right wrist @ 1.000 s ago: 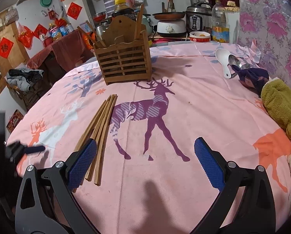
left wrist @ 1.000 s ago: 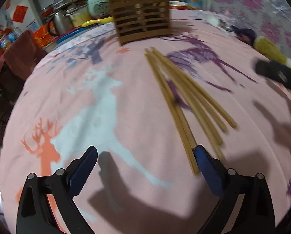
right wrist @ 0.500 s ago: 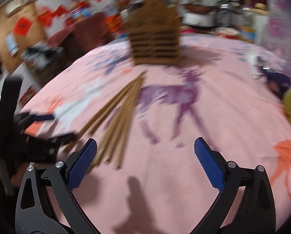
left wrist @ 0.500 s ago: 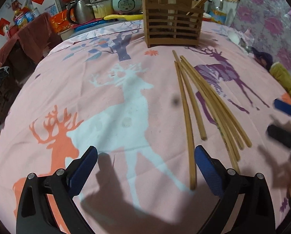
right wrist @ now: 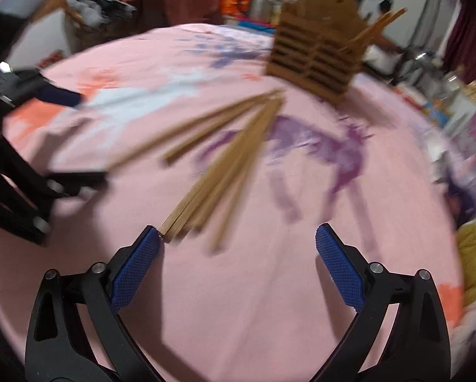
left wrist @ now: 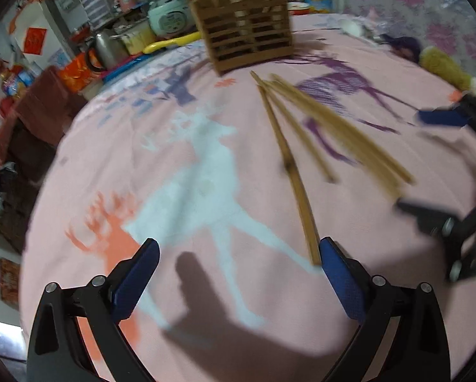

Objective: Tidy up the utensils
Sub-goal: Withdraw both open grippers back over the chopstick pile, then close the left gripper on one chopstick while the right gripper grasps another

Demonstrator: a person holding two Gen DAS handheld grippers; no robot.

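Chopsticks (right wrist: 225,159) now reach my right gripper (right wrist: 238,245), jaws closing but empty; left gripper (left wrist: 238,254) open; holder (right wrist: 317,54) at one o'clock awaits them.

The chopsticks (right wrist: 225,159) look like matt bare wood, as does the slatted wooden holder (left wrist: 247,28) at twelve o'clock. The tablecloth (left wrist: 206,165) is soft printed cloth (pink, unglossy); the gripper pads (right wrist: 340,270) show textured blue rubbery facing.

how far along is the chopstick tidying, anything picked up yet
Done: a few sticks already stand in the wooden holder. In hand: nothing; the right gripper, its fingers just closing a little, sits open at the near ends of the chopsticks, and the left gripper is open too. Left: the whole loose bundle on the pink tablecloth.
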